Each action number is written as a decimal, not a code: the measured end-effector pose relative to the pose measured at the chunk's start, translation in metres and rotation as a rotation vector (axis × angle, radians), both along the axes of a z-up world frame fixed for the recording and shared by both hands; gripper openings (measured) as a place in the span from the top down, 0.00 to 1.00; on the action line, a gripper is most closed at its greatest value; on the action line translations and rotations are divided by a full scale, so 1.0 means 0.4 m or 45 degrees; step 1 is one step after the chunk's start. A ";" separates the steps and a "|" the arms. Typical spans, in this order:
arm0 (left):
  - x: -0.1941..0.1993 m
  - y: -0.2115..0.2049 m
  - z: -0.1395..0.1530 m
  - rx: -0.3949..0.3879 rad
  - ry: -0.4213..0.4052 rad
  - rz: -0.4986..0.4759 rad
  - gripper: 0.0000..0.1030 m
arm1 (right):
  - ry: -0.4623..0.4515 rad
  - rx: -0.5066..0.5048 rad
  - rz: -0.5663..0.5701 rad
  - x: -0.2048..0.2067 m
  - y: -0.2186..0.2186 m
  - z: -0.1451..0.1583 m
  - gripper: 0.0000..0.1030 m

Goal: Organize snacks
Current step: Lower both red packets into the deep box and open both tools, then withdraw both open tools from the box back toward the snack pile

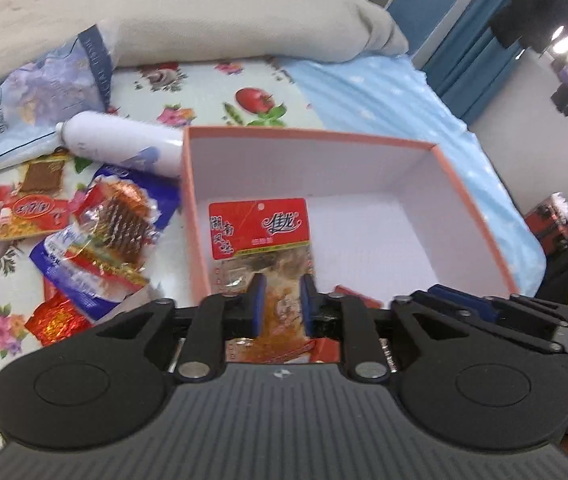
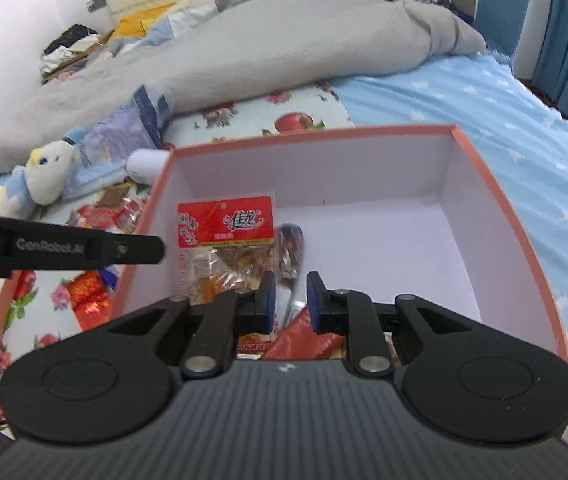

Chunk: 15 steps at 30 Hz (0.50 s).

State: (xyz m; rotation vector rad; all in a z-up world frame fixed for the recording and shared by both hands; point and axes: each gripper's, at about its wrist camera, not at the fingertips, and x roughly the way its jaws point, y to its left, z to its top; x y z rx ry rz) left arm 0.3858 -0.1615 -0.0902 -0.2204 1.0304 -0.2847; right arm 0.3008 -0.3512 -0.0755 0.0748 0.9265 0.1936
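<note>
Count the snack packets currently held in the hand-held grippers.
2. The left hand-held gripper pinches a red-header packet over the box; the right hand-held gripper pinches a dark foil packet inside it. Nothing else looks held.

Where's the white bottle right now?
The white bottle lies on its side on the floral sheet, against the left outer wall of the pink box, with the blue-white bag behind it and loose snack packets in front.

Home bedroom; bed [image 2: 464,92], rumpled duvet [image 2: 284,40]
</note>
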 end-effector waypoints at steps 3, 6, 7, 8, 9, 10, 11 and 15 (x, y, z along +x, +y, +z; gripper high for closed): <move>-0.006 0.013 -0.003 -0.010 -0.012 0.007 0.55 | -0.012 -0.010 0.012 -0.006 -0.001 0.004 0.53; -0.029 0.019 0.022 0.015 -0.065 -0.009 0.55 | -0.039 -0.006 0.007 -0.018 -0.001 0.024 0.38; -0.040 0.022 0.036 0.027 -0.085 -0.013 0.55 | -0.047 -0.004 0.011 -0.019 0.000 0.032 0.35; -0.049 0.028 0.048 0.032 -0.100 -0.012 0.55 | -0.057 -0.008 0.008 -0.022 0.000 0.039 0.33; -0.058 0.037 0.061 0.029 -0.110 -0.002 0.55 | -0.069 -0.017 -0.004 -0.024 0.000 0.048 0.28; -0.069 0.042 0.076 0.021 -0.118 0.004 0.55 | -0.083 -0.025 -0.018 -0.029 0.003 0.060 0.27; -0.080 0.051 0.091 0.009 -0.130 0.006 0.55 | -0.091 -0.026 -0.022 -0.031 0.006 0.068 0.27; -0.126 0.084 0.147 0.006 -0.191 0.027 0.55 | -0.109 -0.019 -0.056 -0.056 0.030 0.113 0.26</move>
